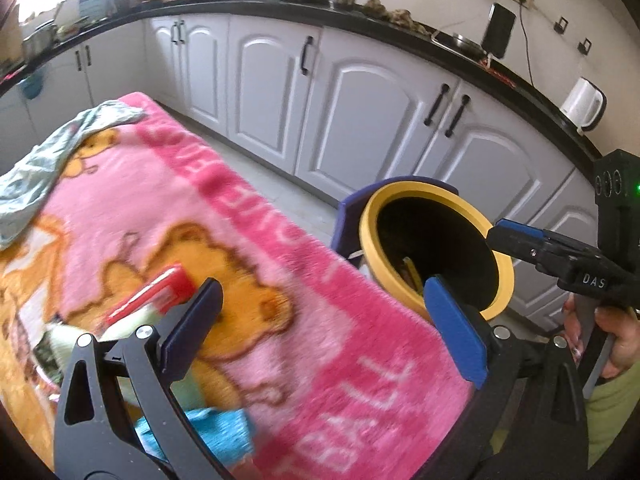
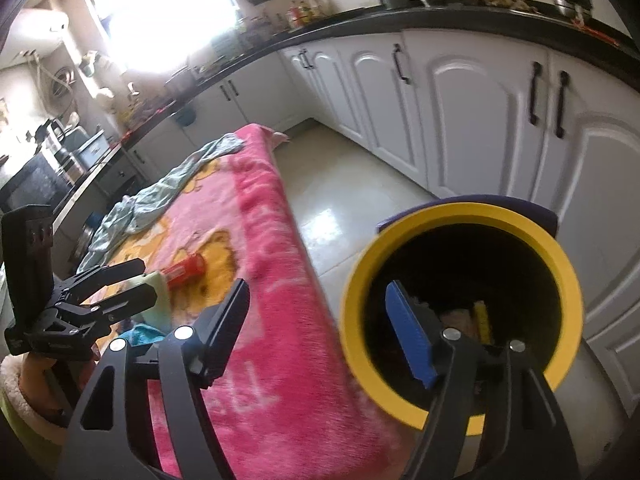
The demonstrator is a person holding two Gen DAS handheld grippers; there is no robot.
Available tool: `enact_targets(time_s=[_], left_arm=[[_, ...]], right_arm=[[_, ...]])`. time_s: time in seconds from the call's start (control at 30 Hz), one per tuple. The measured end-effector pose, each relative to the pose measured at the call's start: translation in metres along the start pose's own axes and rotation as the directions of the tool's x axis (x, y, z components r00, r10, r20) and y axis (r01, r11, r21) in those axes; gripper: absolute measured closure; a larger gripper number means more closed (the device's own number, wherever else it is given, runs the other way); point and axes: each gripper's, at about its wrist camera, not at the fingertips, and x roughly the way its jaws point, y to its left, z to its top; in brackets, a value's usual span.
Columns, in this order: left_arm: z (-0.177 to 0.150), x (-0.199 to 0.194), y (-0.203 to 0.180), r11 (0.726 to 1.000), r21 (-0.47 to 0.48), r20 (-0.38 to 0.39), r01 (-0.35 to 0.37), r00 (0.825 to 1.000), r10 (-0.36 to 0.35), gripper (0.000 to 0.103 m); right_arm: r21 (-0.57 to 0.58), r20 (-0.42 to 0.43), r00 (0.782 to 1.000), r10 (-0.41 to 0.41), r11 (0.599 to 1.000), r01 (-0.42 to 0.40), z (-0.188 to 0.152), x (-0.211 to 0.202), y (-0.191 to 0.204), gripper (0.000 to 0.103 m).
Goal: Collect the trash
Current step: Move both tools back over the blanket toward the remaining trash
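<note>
Trash in the form of a red-and-white wrapper [image 1: 154, 294] lies on the pink teddy-bear blanket [image 1: 248, 216] covering the bench, well left of the yellow-rimmed bin [image 1: 436, 248] that stands just off the blanket's right edge. More scraps show dimly inside the bin. The left hand-held gripper [image 1: 320, 320] is spread wide and empty; the right hand-held gripper [image 2: 316, 328] is also parted, holding nothing. White cabinets [image 1: 360, 108] under a black countertop run behind the bin.
</note>
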Motion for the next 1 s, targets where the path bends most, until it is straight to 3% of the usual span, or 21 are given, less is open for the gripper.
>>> enact_targets(time_s=[0.57,1.0], left_arm=[[-0.035,-0.067,0.08,0.985,-0.147,0.057,-0.091,0.993,0.1,0.01],[-0.072,-0.113,0.139,0.947,-0.264,0.069,-0.18,0.976,0.205,0.01]], right_arm=[[-0.134,-0.046,0.993,0.107,0.985,-0.112,0.005,0.026,0.097,0.032],[-0.219,-0.101,0.978,0.183,0.955,-0.201,0.005,0.051,0.16,0.031]])
